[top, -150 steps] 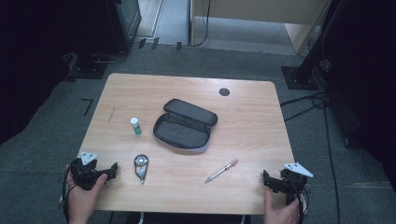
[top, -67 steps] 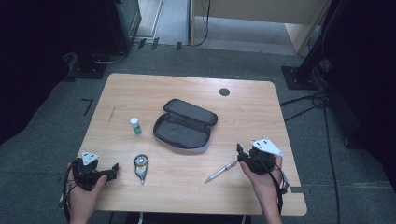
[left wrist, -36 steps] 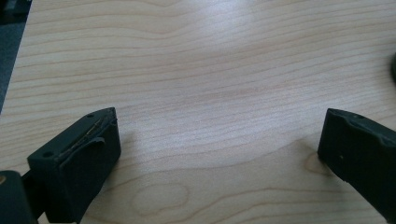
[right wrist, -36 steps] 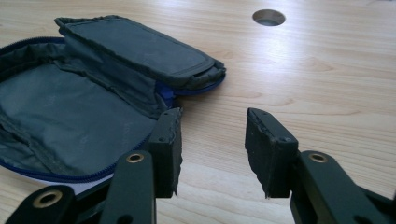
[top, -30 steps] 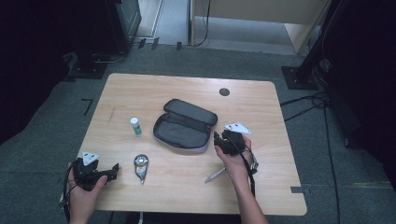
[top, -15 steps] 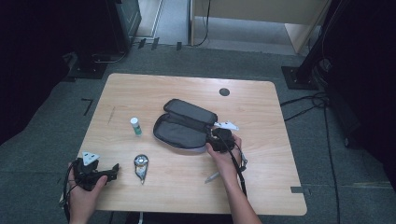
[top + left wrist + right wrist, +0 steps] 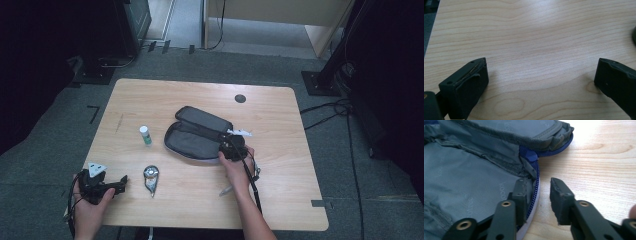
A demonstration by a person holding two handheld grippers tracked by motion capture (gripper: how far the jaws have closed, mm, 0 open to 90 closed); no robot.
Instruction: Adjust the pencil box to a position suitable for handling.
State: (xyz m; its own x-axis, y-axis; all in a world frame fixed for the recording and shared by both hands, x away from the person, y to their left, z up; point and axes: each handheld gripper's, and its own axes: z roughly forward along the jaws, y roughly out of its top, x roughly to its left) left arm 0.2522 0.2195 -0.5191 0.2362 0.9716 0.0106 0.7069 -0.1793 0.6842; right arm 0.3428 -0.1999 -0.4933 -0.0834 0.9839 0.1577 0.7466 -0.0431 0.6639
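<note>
1. Pouch work comes first: the open grey pencil case (image 7: 200, 137) lies at the middle of the table (image 7: 280, 125), and the right gripper (image 7: 231, 148) sits at the case's right end, one jaw inside over the lining, the other outside over the wood.
2. Its jaws have just been closing, straddling the blue zipper edge (image 7: 536, 187); a gap remains, so they do not yet pinch it.
3. To do this well, I would keep the inner jaw low against the lining and close squarely on the rim, so the fabric does not slip out.
4. Away from the case, at the table's near left corner, the left gripper (image 7: 102, 184) rests with jaws wide apart over bare wood.
5. Compared with five seconds ago, the right hand has left the near right corner and crossed over the pen (image 7: 226, 190) to the case; the left hand, glue bottle (image 7: 145, 135) and tape measure (image 7: 150, 175) sit unchanged.
</note>
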